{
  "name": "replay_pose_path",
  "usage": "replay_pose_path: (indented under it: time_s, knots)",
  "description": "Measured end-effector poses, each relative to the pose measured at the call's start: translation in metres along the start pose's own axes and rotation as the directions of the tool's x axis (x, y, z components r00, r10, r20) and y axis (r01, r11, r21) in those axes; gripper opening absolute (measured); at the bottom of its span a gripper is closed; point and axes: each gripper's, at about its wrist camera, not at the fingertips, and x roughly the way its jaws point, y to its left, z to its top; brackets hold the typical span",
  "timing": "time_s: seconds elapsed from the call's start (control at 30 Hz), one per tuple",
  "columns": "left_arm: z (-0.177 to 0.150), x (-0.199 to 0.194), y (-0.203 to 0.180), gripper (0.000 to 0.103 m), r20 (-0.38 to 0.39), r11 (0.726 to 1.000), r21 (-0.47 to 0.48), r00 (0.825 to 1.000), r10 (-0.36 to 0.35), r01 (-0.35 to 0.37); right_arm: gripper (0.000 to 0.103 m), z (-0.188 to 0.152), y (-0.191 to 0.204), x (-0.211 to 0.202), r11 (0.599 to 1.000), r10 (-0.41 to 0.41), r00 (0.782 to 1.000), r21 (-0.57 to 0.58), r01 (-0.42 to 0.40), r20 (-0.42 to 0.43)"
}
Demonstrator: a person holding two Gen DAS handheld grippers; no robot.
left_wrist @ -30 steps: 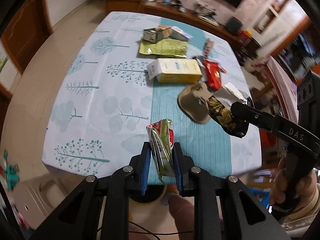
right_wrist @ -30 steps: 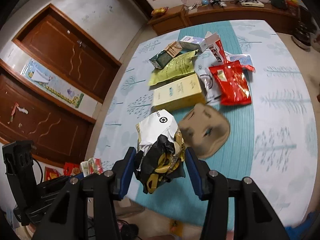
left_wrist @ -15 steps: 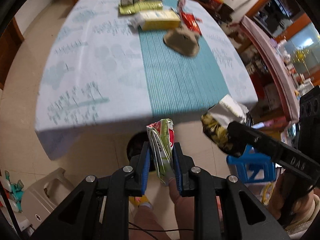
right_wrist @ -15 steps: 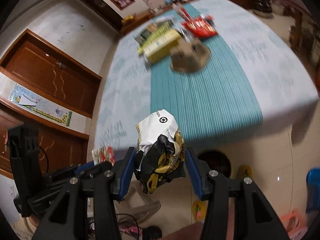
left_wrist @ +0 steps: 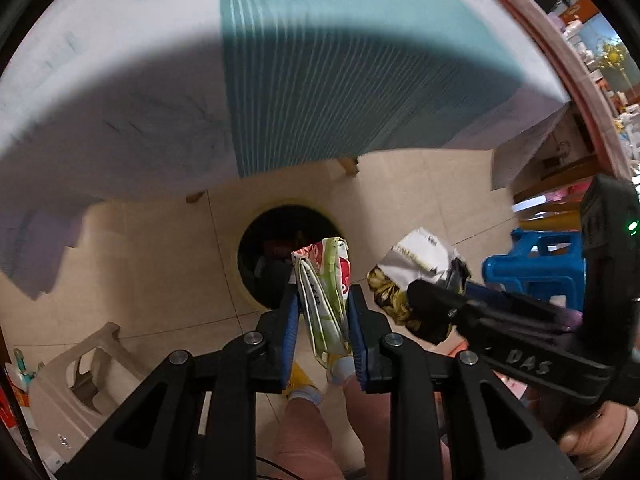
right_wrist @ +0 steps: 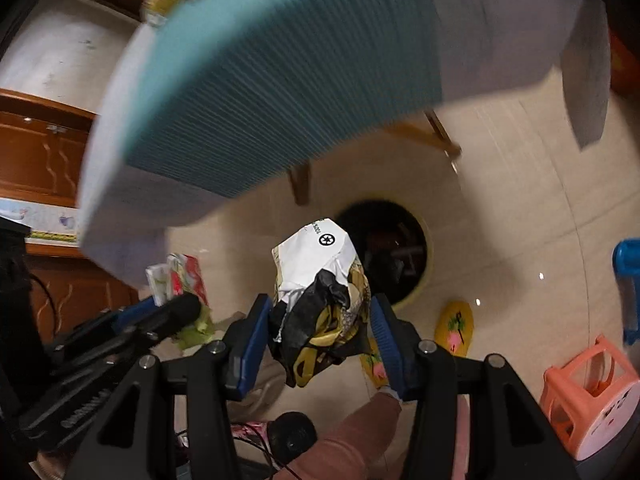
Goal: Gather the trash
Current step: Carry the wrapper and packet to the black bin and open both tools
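Observation:
My left gripper [left_wrist: 322, 300] is shut on a flattened green, white and red wrapper [left_wrist: 324, 292] and holds it above the near rim of a round yellow-rimmed trash bin [left_wrist: 256, 256] on the floor. My right gripper [right_wrist: 318, 312] is shut on a crumpled black, gold and white bag [right_wrist: 320, 292], just left of the same bin [right_wrist: 424, 276]. The right gripper with its bag [left_wrist: 412, 280] shows to the right in the left wrist view. The left gripper with its wrapper [right_wrist: 184, 276] shows at the left in the right wrist view.
The table with its white and teal cloth [left_wrist: 320, 80] overhangs behind the bin. A beige stool [left_wrist: 80, 364] lies at the lower left, a blue stool [left_wrist: 532, 260] at the right, an orange stool [right_wrist: 588, 396] at the far right. The person's legs [left_wrist: 308, 432] are below.
Both grippers have swung down from the tabletop, off its near edge, to the floor. They now hold their trash over and beside the bin. Both grips are unchanged.

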Motion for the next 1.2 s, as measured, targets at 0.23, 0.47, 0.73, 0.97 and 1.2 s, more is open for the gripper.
replay_pose_path:
  time_s: [0.23, 0.47, 0.73, 0.97, 1.2]
  knots:
    - [0.004, 0.110, 0.019, 0.028, -0.034, 0.998, -0.030, 0.998, 0.057, -0.058, 0.052, 0.009, -0.056, 0.107, 0.998, -0.010, 0.997, 0.063, 0.015, -0.077]
    - [0.012, 0.179, 0.033, 0.063, -0.029, 0.991, -0.054, 0.992, 0.119, -0.121, 0.062, 0.032, -0.078, 0.197, 0.997, -0.014, 0.991, 0.076, 0.024, -0.135]
    - [0.015, 0.191, 0.037, 0.082, -0.026, 0.982, -0.049, 0.983, 0.182, -0.183, 0.072, 0.038, -0.084, 0.221, 0.996, -0.029, 0.993, 0.085, 0.039, -0.114]
    - [0.011, 0.165, 0.044, 0.082, -0.015, 0.978, -0.078, 0.981, 0.191, -0.192, 0.072, 0.036, -0.078, 0.200, 0.998, -0.050, 0.995, 0.036, 0.053, -0.085]
    - [0.002, 0.107, 0.025, 0.082, 0.004, 0.978, -0.055, 0.979, 0.202, -0.201, 0.072, 0.034, -0.060, 0.150, 0.998, -0.062, 0.996, 0.013, 0.063, -0.067]
